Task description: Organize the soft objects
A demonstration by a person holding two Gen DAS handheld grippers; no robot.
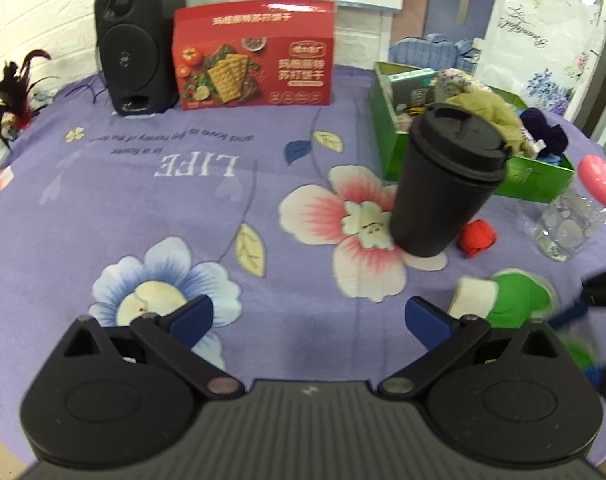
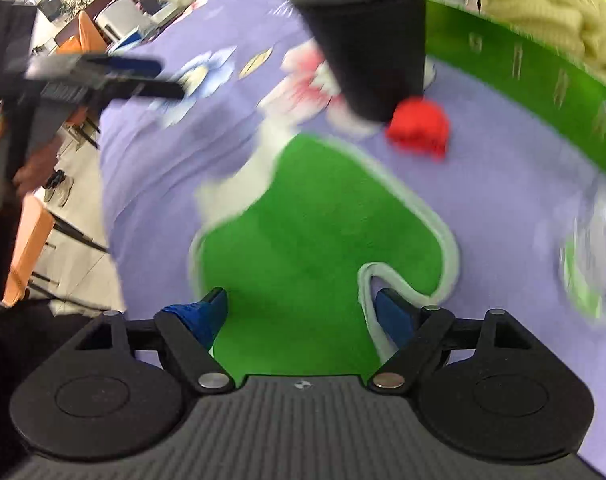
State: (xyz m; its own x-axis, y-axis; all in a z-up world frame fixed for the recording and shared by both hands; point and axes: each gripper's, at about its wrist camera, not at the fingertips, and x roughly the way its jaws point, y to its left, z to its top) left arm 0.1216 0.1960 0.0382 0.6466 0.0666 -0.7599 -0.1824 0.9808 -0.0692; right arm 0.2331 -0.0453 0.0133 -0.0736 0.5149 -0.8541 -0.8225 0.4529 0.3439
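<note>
A green soft mitt with a white cuff point(image 2: 315, 232) lies on the purple flowered cloth; it also shows in the left wrist view point(image 1: 511, 300). My right gripper point(image 2: 301, 314) is open, its blue fingers on either side of the mitt's near end. A small red soft ball point(image 2: 419, 128) lies beside a black lidded cup point(image 2: 363, 40); the ball also shows in the left wrist view point(image 1: 477, 238). A green box point(image 1: 463, 160) holds beige and purple knitted things. My left gripper point(image 1: 309, 318) is open and empty above the cloth.
A black cup point(image 1: 443, 184) stands in front of the green box. A clear bottle with a pink cap point(image 1: 575, 216) stands at the right. A red cracker box point(image 1: 255, 56) and a black speaker point(image 1: 135, 44) stand at the back.
</note>
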